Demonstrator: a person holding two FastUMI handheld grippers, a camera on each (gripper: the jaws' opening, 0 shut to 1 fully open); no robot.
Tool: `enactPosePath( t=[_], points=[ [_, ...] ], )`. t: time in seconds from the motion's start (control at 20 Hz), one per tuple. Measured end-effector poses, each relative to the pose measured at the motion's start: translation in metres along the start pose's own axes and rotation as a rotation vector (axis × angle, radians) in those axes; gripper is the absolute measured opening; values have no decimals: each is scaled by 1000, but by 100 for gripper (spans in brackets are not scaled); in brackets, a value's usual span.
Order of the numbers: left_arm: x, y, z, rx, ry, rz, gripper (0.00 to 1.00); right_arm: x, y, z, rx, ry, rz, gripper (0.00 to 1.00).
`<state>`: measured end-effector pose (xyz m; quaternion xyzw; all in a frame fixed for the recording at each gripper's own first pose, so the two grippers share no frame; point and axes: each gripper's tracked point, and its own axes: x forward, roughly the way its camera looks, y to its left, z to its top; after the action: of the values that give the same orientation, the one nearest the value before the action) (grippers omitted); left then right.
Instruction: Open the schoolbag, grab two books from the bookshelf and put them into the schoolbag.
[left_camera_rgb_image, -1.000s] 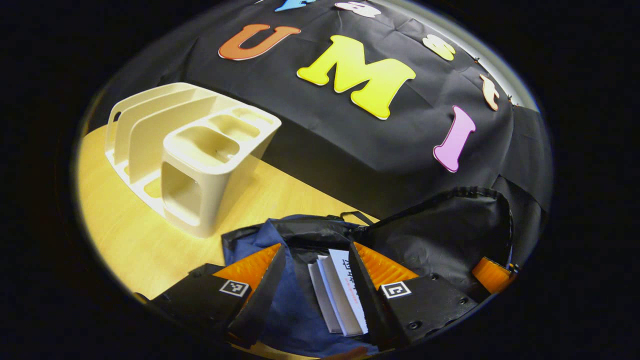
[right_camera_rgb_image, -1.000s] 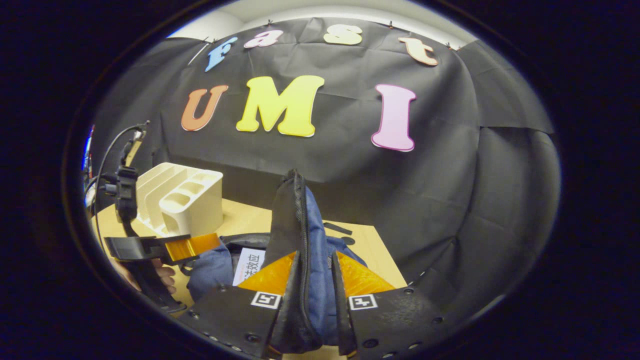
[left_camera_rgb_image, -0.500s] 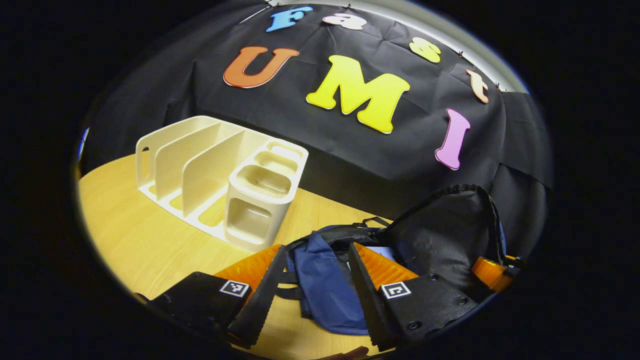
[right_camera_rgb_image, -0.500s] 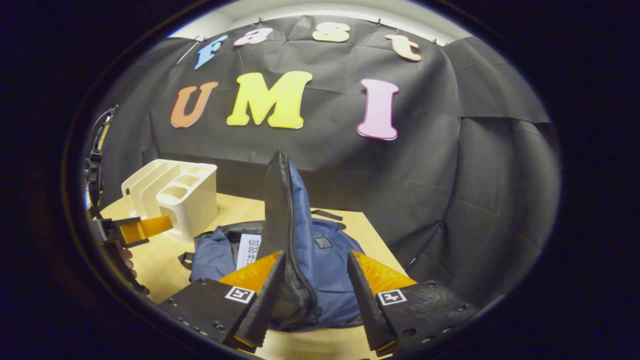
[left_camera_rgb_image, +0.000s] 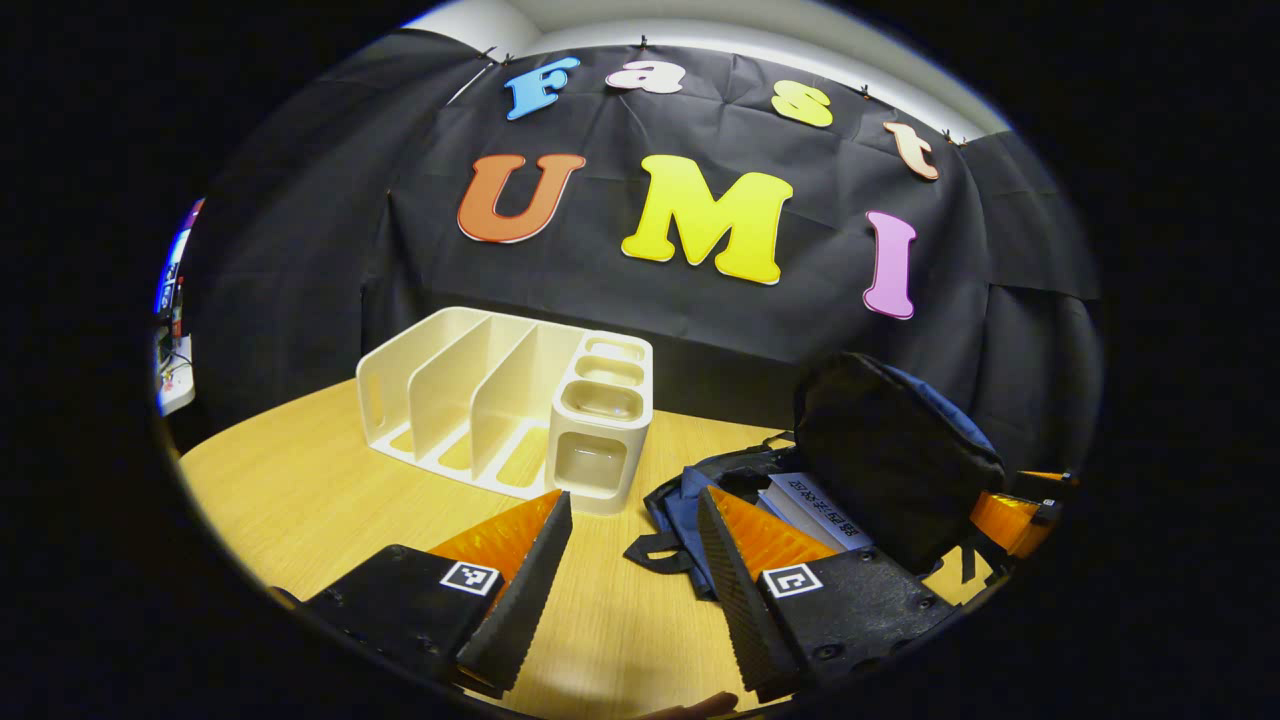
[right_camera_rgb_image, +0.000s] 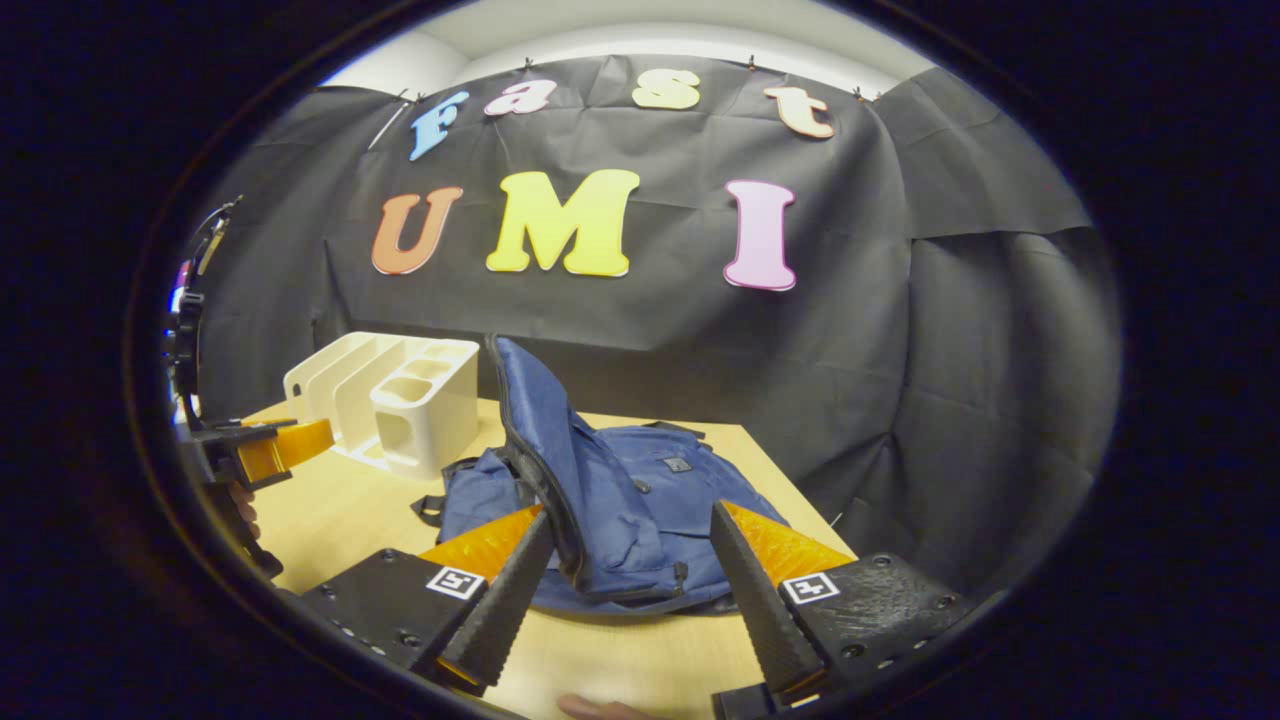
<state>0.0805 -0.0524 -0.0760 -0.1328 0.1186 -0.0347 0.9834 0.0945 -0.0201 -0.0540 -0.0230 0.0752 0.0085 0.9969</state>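
Schoolbag (right_camera_rgb_image: 640, 500) lies on the wooden table (right_camera_rgb_image: 640, 670), a blue fabric bag with its front flap (right_camera_rgb_image: 535, 420) standing up at a tilt, dark-edged along the zipper. In the left gripper view the same bag (left_camera_rgb_image: 690, 505) shows its dark lining on the raised flap (left_camera_rgb_image: 890, 450), and books (left_camera_rgb_image: 815, 505) with pale covers lie inside the opened mouth, their edges stacked together; how many there are cannot be told for sure. A black strap loop (left_camera_rgb_image: 650, 550) trails from the bag onto the table toward the camera.

Just beside the bag, on its far left side in the right gripper view, stands the cream bookshelf (right_camera_rgb_image: 385, 400), a plastic rack with upright dividers and small cup compartments at its near end; its slots (left_camera_rgb_image: 470, 400) hold nothing. It is near the bag but not touching it as far as can be seen.

Right gripper (right_camera_rgb_image: 625, 575) hovers low over the table with its fingers spread wide apart, the near edge of the bag lying between and just beyond the tips, neither finger pressing on it. Left gripper (left_camera_rgb_image: 630, 560) is likewise spread open above bare table, the bookshelf ahead to its left and the bag ahead to its right. In the right gripper view the left gripper (right_camera_rgb_image: 270, 450) is at the far left, held by a hand (right_camera_rgb_image: 245, 505) low at the table edge.
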Motion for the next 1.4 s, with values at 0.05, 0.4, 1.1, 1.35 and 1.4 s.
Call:
enactPosePath(
  t=[0.05, 0.4, 1.1, 1.35, 1.4],
  points=[
    [-10, 5, 1, 15, -15, 13, 81, -10, 3, -3, 13, -6, 10, 93],
    [-74, 24, 21, 67, -96, 42, 82, -87, -23, 14, 54, -160, -38, 94],
    [-133, 8, 51, 151, -148, -2, 99, -125, -14, 36, 37, -251, -44, 97],
    [-138, 5, 64, 138, -184, -12, 99, -133, -15, 43, 19, -291, -70, 95],
    [-138, 5, 64, 135, -182, -19, 99, -134, -15, 44, 21, -295, -72, 95]
  ],
)
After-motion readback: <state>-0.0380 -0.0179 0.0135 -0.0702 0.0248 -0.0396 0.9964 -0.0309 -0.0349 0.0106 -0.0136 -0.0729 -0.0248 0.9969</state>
